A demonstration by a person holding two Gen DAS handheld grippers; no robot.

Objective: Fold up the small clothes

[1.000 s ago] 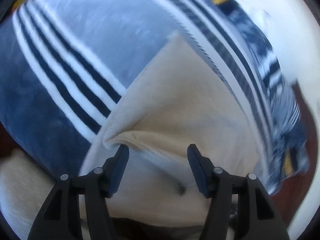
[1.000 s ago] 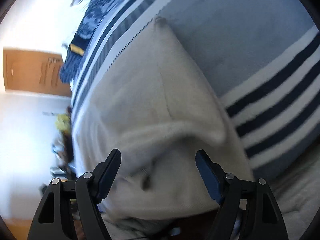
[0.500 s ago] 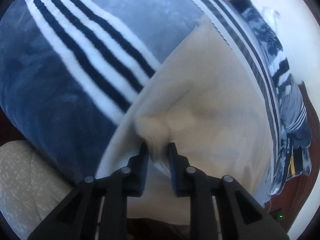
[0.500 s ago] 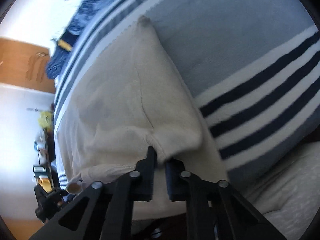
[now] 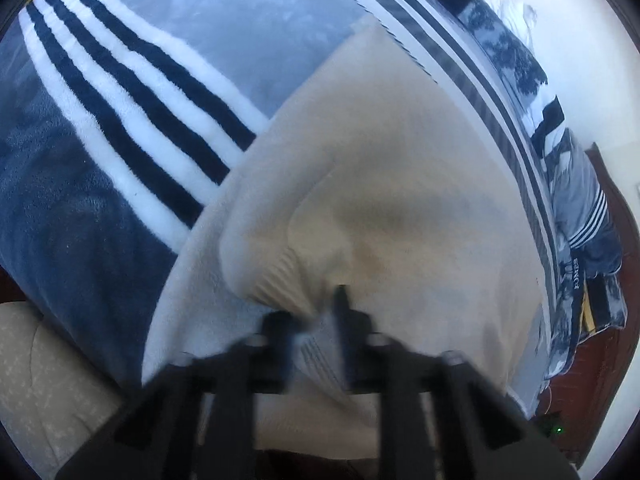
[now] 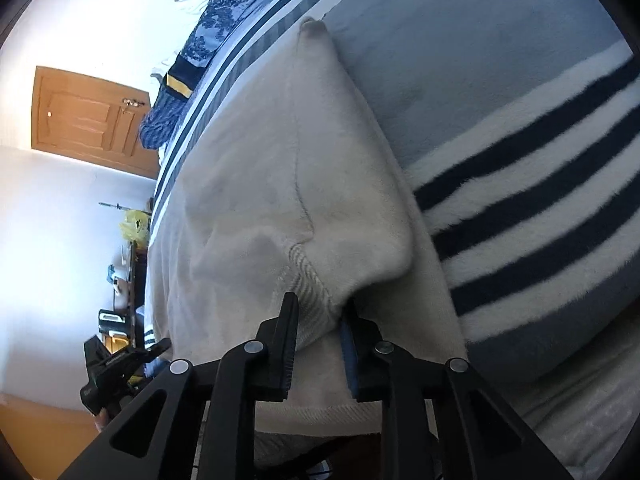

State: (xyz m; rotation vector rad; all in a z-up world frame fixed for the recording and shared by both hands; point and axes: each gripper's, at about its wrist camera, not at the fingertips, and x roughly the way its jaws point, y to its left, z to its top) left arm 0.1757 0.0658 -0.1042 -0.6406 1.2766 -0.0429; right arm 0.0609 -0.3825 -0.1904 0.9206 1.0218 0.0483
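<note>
A cream fleece garment [image 5: 400, 184] lies on a blue blanket [image 5: 80, 208] with white and navy stripes. My left gripper [image 5: 314, 320] is shut on the garment's ribbed hem at its near left corner and lifts it, the view blurred. In the right wrist view the same garment [image 6: 248, 208] spreads away from me. My right gripper [image 6: 320, 320] is shut on the ribbed hem at the near right corner, which is raised and curled over the cloth below. The left gripper [image 6: 120, 364] also shows there at lower left.
The striped blanket [image 6: 520, 184] covers a bed. Patterned blue bedding [image 5: 580, 248] lies along the far side. A wooden door [image 6: 92, 120] and a cluttered shelf [image 6: 128, 264] stand by the white wall. A pale quilted cover [image 5: 40, 380] hangs at the near edge.
Both grippers went from open over the hem to shut on its corners, and now lift the hem up and forward over the garment.
</note>
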